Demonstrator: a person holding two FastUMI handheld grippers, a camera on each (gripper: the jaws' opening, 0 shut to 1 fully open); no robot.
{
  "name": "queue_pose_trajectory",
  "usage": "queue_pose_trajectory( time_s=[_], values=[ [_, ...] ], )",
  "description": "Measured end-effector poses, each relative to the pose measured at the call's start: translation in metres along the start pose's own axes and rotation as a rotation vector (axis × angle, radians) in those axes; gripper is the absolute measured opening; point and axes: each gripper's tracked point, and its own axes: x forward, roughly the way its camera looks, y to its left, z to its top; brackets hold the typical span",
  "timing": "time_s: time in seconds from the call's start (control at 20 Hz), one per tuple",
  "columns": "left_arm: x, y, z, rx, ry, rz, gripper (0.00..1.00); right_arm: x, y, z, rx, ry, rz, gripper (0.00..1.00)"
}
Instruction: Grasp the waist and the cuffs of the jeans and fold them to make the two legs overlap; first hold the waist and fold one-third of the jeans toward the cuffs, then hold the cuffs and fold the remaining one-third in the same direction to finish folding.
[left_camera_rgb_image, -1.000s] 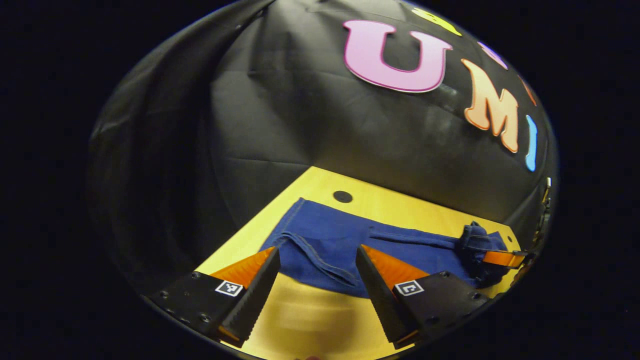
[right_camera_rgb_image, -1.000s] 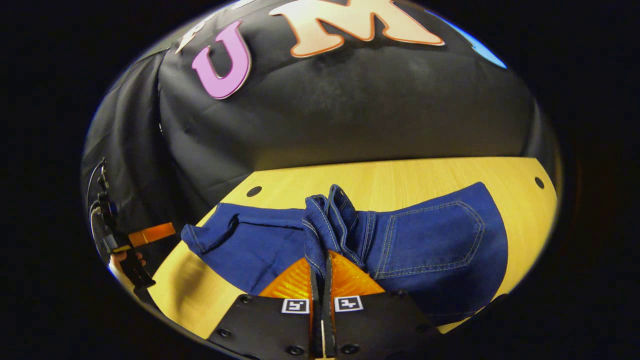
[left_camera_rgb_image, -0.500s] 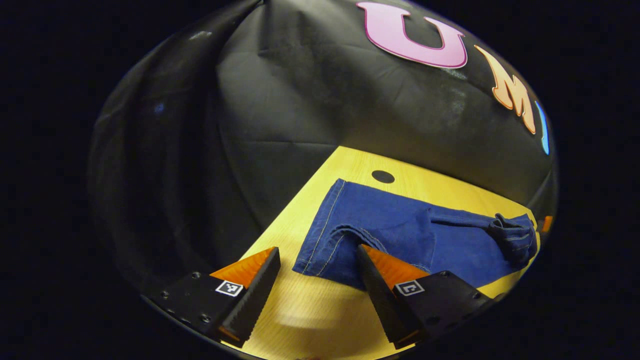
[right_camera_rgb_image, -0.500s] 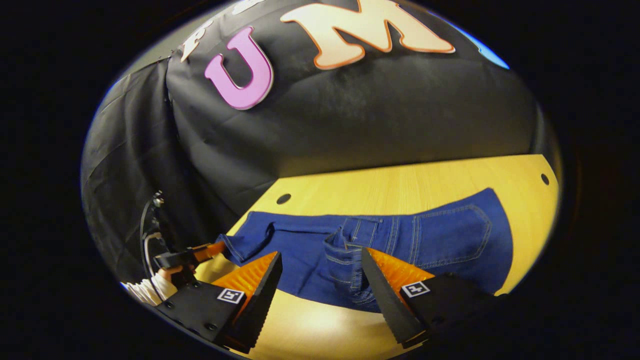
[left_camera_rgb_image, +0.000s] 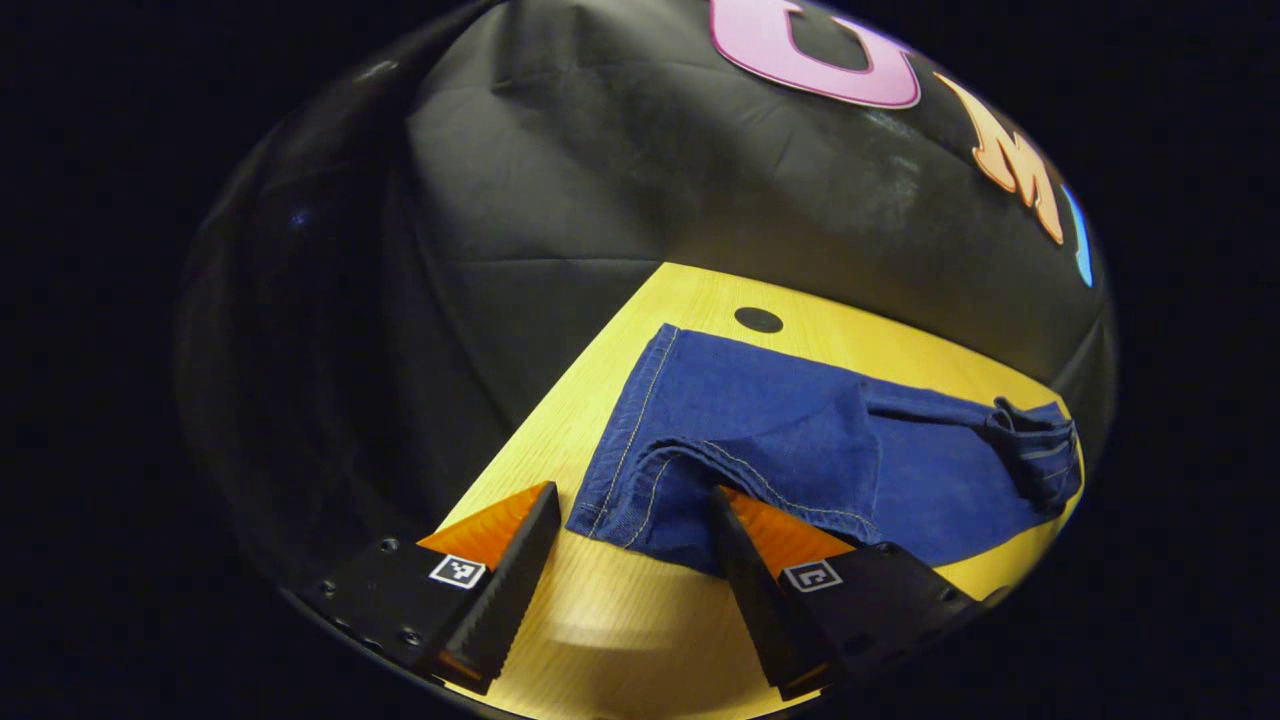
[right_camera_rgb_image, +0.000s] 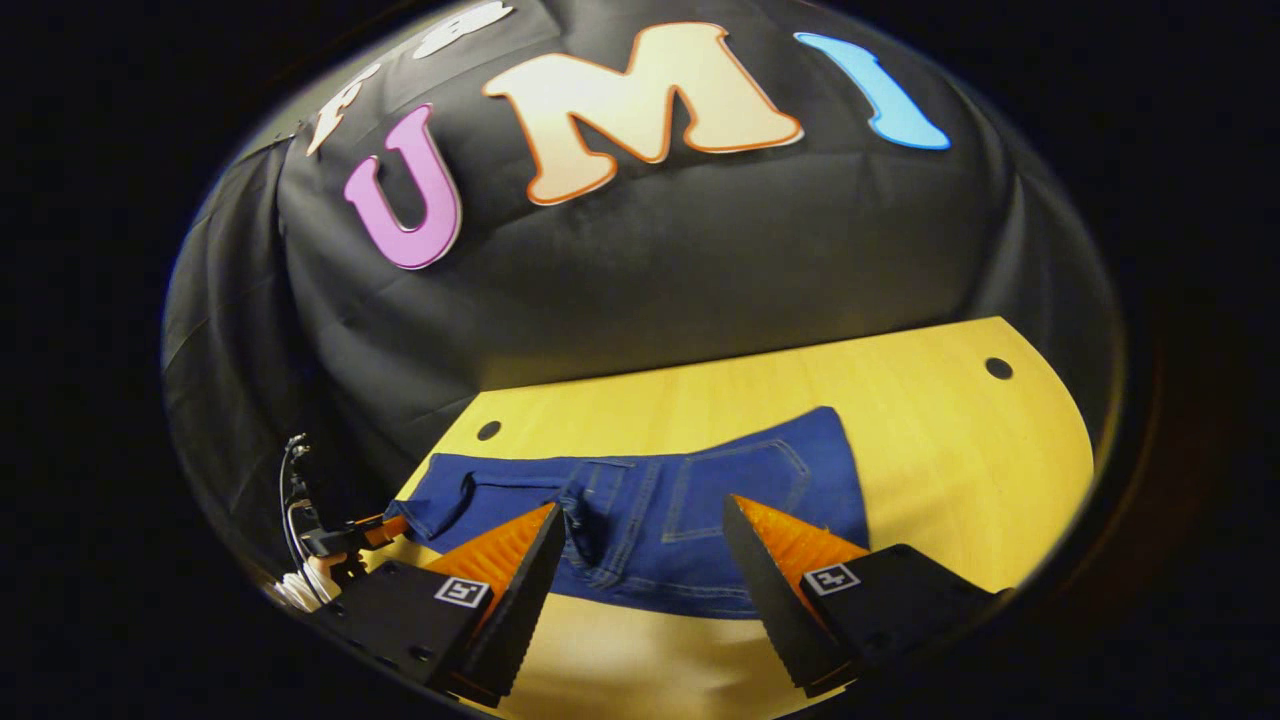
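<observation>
Jeans (left_camera_rgb_image: 800, 450): flat on table (right_camera_rgb_image: 960, 450), long axis left-right. Cuffs (left_camera_rgb_image: 625, 490) just beyond left gripper (left_camera_rgb_image: 625, 590), fingers apart, empty. Waist (right_camera_rgb_image: 620, 545) lies beyond right gripper (right_camera_rgb_image: 640, 600), likewise apart, empty.

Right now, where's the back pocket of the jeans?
In the right gripper view the back pocket faces up on the jeans lying flat on the wooden table, just beyond the open right gripper, near its right-hand finger.
</observation>
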Motion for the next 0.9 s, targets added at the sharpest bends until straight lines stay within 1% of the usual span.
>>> queue_pose_trajectory(
  time_s=[0.05,0.1,0.15,0.2,0.25,0.4,0.45,0.5,0.55,0.6,0.65,0.7,0.75,0.8,0.85,0.9],
  values=[
    [0.0,0.002,0.001,0.018,0.0,-0.007,0.91,-0.003,-0.006,-0.003,-0.01,0.002,-0.014,0.93],
    [-0.004,0.003,0.005,0.012,-0.003,-0.019,0.89,-0.006,-0.011,-0.006,-0.025,0.006,-0.026,0.98],
    [-0.006,0.007,0.005,0.005,-0.003,-0.026,0.8,-0.009,-0.013,-0.007,-0.036,0.013,-0.035,0.98],
    [-0.006,0.011,0.004,0.003,-0.001,-0.034,0.74,-0.012,-0.014,-0.007,-0.043,0.016,-0.037,0.98],
    [-0.004,0.01,0.004,0.006,-0.001,-0.05,0.66,-0.014,-0.015,-0.005,-0.043,0.013,-0.038,0.94],
    [-0.013,0.021,0.011,-0.01,-0.003,-0.095,0.37,-0.021,-0.019,0.0,-0.034,0.002,-0.045,0.94],
    [-0.015,0.026,0.015,-0.026,-0.008,-0.091,0.18,-0.023,-0.021,0.001,-0.03,-0.001,-0.048,0.93],
    [-0.016,0.031,0.016,-0.044,-0.009,-0.086,0.13,-0.026,-0.023,0.004,-0.027,-0.007,-0.051,0.98],
    [-0.019,0.031,0.019,-0.068,-0.007,-0.082,0.06,-0.03,-0.026,0.006,-0.025,-0.012,-0.056,0.93],
    [-0.02,0.033,0.022,-0.101,0.004,-0.081,0.06,-0.034,-0.031,0.008,-0.024,-0.02,-0.062,0.93],
    [-0.02,0.029,0.024,-0.15,0.019,-0.094,0.01,-0.039,-0.037,0.01,-0.023,-0.026,-0.068,0.93],
    [-0.024,0.023,0.032,-0.22,0.009,-0.129,0.0,-0.044,-0.042,0.013,-0.022,-0.034,-0.076,0.93],
    [-0.028,0.018,0.043,-0.297,-0.021,-0.166,0.0,-0.048,-0.048,0.015,-0.02,-0.041,-0.084,0.98],
    [-0.036,0.014,0.056,-0.361,-0.049,-0.198,0.0,-0.053,-0.054,0.017,-0.016,-0.048,-0.091,0.98],
    [-0.045,0.008,0.072,-0.393,-0.077,-0.215,0.0,-0.058,-0.06,0.018,-0.009,-0.052,-0.095,0.94],
    [-0.06,0.0,0.083,-0.404,-0.102,-0.239,0.0,-0.064,-0.067,0.019,-0.001,-0.056,-0.097,0.98]
  ],
)
